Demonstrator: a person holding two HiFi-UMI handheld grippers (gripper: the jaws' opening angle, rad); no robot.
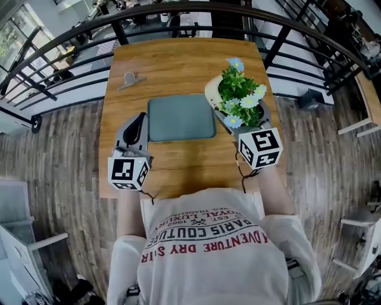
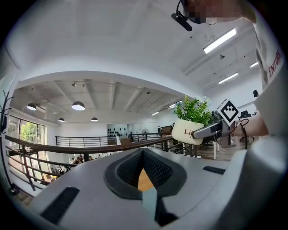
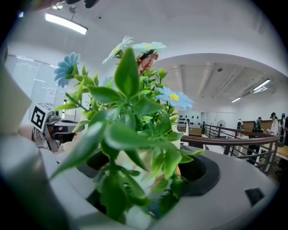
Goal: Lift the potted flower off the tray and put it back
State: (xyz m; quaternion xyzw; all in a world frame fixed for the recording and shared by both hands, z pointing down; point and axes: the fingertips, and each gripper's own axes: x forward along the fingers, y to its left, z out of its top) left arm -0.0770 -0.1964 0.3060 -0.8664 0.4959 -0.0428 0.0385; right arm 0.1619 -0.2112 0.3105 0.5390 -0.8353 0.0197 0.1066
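The right hand-held gripper (image 1: 233,126) clamps the potted flower (image 1: 241,95), held tilted just right of the tray (image 1: 181,117). The left hand-held gripper (image 1: 138,123) is closed and empty. So tilted, the pot may slip or land beside the tray.

Wooden table (image 1: 178,65) on a greyish plank floor (image 1: 59,155). Black railing (image 1: 196,9) curves right behind the table (white ceiling (image 2: 135,36), strip lights (image 2: 220,40)).

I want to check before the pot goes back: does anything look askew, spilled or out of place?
Yes. The potted flower is off the tray. The right gripper holds it tilted beside the tray's right edge. Nothing looks spilled.
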